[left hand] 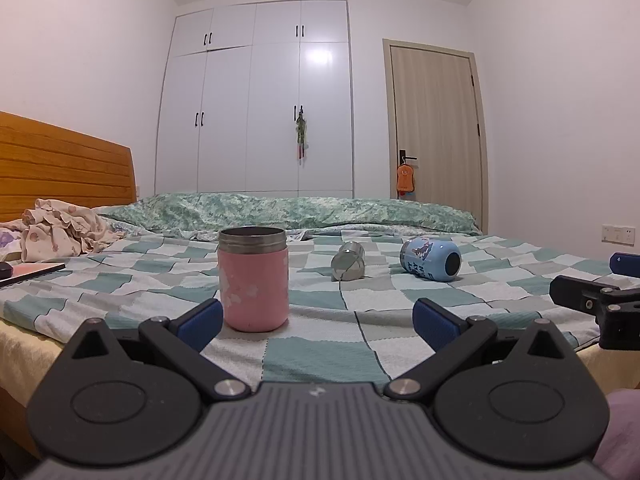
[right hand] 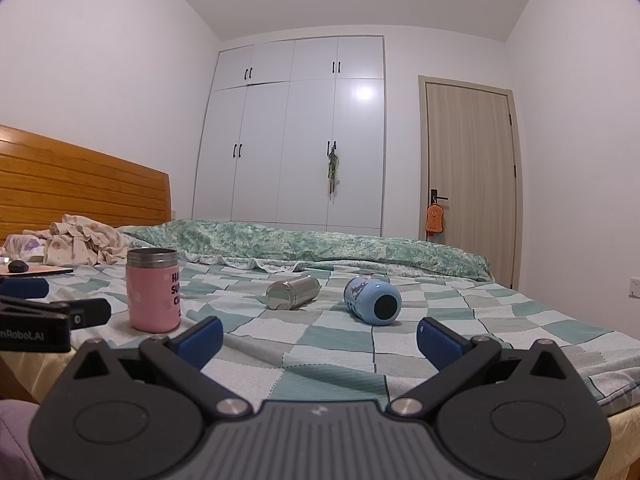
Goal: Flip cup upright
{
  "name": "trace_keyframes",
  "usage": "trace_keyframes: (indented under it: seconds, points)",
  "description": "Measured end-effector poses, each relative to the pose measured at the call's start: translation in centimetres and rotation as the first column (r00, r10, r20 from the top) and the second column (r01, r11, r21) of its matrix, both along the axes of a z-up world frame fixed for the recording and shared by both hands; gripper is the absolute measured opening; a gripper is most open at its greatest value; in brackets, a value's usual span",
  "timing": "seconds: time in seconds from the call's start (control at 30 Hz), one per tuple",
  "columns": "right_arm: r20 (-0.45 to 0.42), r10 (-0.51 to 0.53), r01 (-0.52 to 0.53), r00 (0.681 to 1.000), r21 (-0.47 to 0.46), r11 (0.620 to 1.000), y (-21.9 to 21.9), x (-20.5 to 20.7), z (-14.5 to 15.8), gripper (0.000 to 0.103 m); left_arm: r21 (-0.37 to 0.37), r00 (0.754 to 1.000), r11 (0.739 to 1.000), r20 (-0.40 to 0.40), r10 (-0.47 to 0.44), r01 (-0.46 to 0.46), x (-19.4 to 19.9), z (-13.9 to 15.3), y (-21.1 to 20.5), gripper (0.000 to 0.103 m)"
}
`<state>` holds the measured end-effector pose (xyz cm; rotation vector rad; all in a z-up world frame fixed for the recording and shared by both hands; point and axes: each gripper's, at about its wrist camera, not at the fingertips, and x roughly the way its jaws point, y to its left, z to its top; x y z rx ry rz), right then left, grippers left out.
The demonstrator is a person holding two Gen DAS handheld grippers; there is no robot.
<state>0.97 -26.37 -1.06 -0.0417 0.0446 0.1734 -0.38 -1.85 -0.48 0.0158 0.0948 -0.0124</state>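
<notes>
Left gripper [right hand: 24, 300] lettering "nRobot.AI"

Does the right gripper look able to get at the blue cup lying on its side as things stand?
Probably yes. The right gripper is open and the blue cup lies just ahead of it on the checked blanket, with only bare blanket between; the steel cup lies apart, to the left.

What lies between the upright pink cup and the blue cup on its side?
The steel cup, lying on its side on the checked blanket, between pink cup and blue cup; both wrist views show it.
</notes>
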Motion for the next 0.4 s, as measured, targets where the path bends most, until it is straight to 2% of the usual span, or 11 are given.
trace_keyframes:
  seconds: [0.4]
  points:
    - [0.000, 0.000, 0.000, 1.000, -0.001, 1.000, 0.01, -0.01, -0.01, 0.103, -0.001, 1.000, 1.000, 0.002, -0.003, 0.003, -0.13, 0.04, 0.04, 0.103]
